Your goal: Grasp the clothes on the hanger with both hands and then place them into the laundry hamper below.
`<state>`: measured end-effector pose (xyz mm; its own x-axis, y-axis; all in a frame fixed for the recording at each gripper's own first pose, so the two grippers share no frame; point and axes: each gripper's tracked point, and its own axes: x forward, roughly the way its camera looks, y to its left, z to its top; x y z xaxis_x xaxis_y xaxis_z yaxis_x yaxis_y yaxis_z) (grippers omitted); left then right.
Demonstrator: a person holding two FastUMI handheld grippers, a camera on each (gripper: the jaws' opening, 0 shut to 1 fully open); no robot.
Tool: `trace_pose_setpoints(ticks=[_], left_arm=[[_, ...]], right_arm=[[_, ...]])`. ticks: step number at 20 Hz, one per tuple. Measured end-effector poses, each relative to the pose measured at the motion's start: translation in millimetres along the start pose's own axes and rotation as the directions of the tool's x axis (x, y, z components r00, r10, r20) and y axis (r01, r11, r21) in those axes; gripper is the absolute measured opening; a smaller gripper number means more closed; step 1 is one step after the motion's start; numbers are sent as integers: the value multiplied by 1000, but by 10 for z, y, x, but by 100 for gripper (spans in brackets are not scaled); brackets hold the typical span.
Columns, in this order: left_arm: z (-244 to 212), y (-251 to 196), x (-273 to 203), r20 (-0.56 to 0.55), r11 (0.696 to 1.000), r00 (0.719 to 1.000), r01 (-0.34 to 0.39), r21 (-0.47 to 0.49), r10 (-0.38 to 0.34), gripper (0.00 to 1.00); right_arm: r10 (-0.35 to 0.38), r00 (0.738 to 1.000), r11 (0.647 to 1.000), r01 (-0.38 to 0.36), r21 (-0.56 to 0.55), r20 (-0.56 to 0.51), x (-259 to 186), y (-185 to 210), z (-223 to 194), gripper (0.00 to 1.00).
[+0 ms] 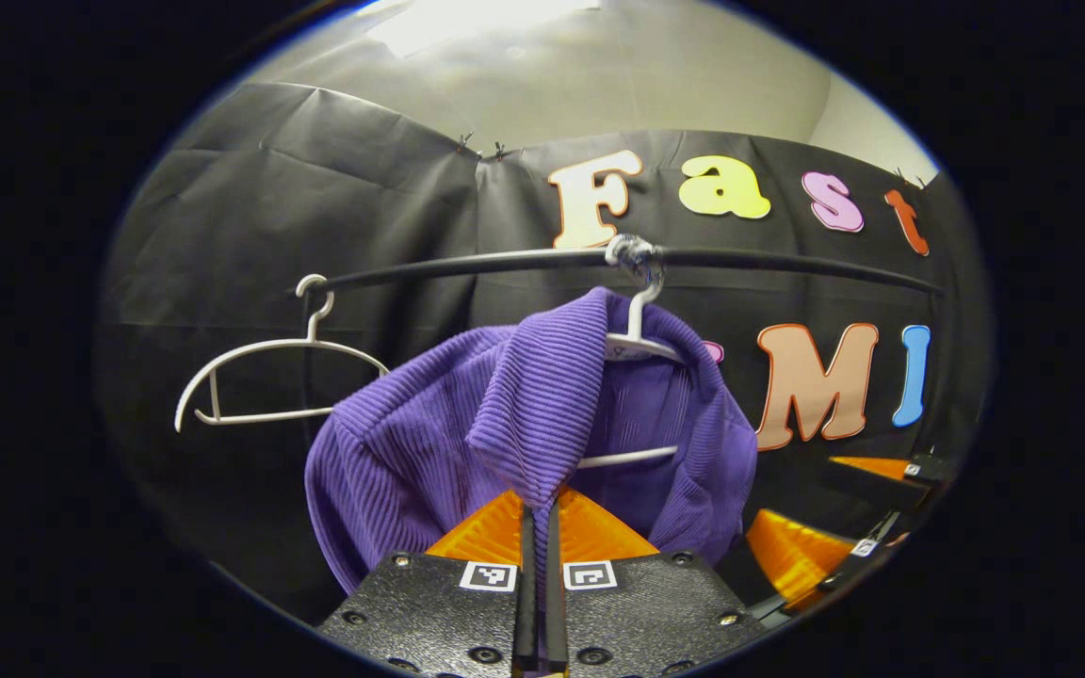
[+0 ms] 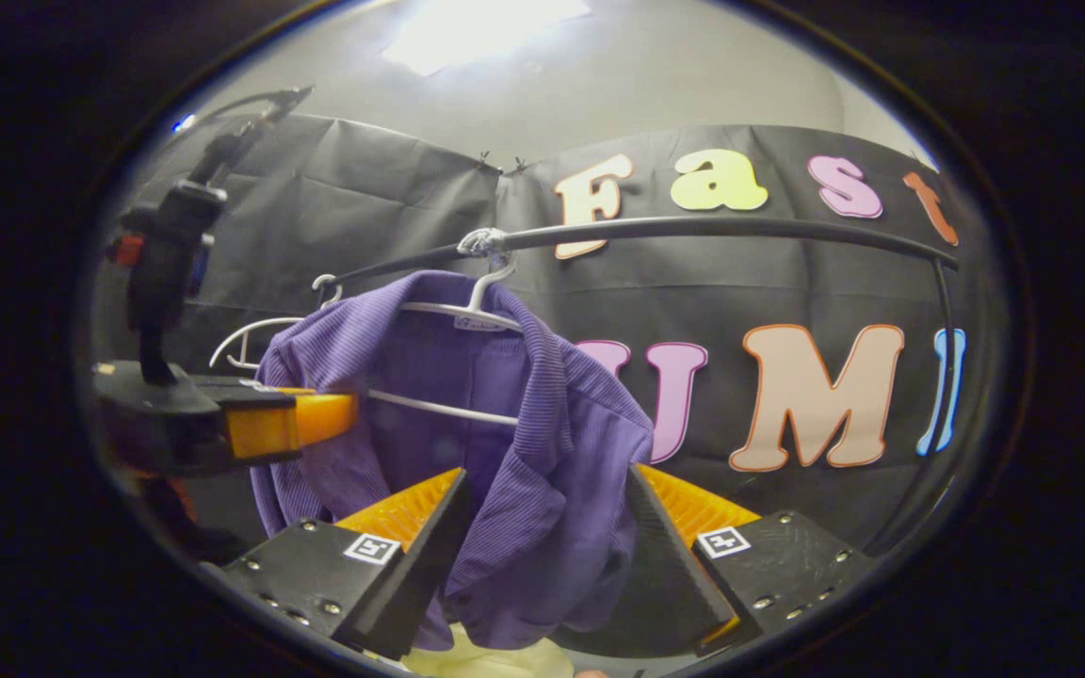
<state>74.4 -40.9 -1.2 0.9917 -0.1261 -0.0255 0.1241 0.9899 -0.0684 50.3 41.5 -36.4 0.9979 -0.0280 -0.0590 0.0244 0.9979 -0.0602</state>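
A purple ribbed garment (image 1: 429, 443) hangs on a white hanger (image 1: 635, 330) from the black rail (image 1: 787, 262). My left gripper (image 1: 540, 506) is shut on a fold of its collar edge, the fabric pinched between both fingers. In the right gripper view the same garment (image 2: 542, 490) hangs down between the spread fingers of my right gripper (image 2: 547, 476), which is open around the front edge. The left gripper (image 2: 345, 412) reaches in from the left against the garment's shoulder. In the left gripper view the right gripper (image 1: 834, 508) sits low at the right, beside the garment.
An empty white hanger (image 1: 260, 377) hangs on the same rail to the left of the garment. The rail (image 2: 693, 226) bends down into a post (image 2: 943, 377) at the right. Something pale yellow (image 2: 495, 661) peeks in under the garment at the bottom edge.
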Motion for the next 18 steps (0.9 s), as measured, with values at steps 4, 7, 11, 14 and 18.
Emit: trace_pose_setpoints(ticks=[4, 7, 11, 14, 18], left_arm=[[240, 114, -86, 26, 1000, 1000, -4, -12, 5, 4], [393, 185, -109, 42, 1000, 999, 1, -8, -1, 4], [521, 308, -76, 57, 1000, 998, -3, -4, 3, 4], [576, 382, -55, 61, 1000, 998, -3, -2, 3, 4], [623, 457, -36, 67, 1000, 998, -5, 3, 4, 1]], right_arm=[[17, 1000, 1000, -17, 19, -12, 181, 151, -64, 95], [15, 1000, 999, -14, 41, -18, 332, 205, -109, 98], [-5, 999, 998, 6, 56, -32, 549, 231, -208, 98], [-29, 999, 999, 30, 43, -27, 702, 244, -254, 99], [-57, 997, 997, 59, 42, -47, 877, 238, -392, 98]])
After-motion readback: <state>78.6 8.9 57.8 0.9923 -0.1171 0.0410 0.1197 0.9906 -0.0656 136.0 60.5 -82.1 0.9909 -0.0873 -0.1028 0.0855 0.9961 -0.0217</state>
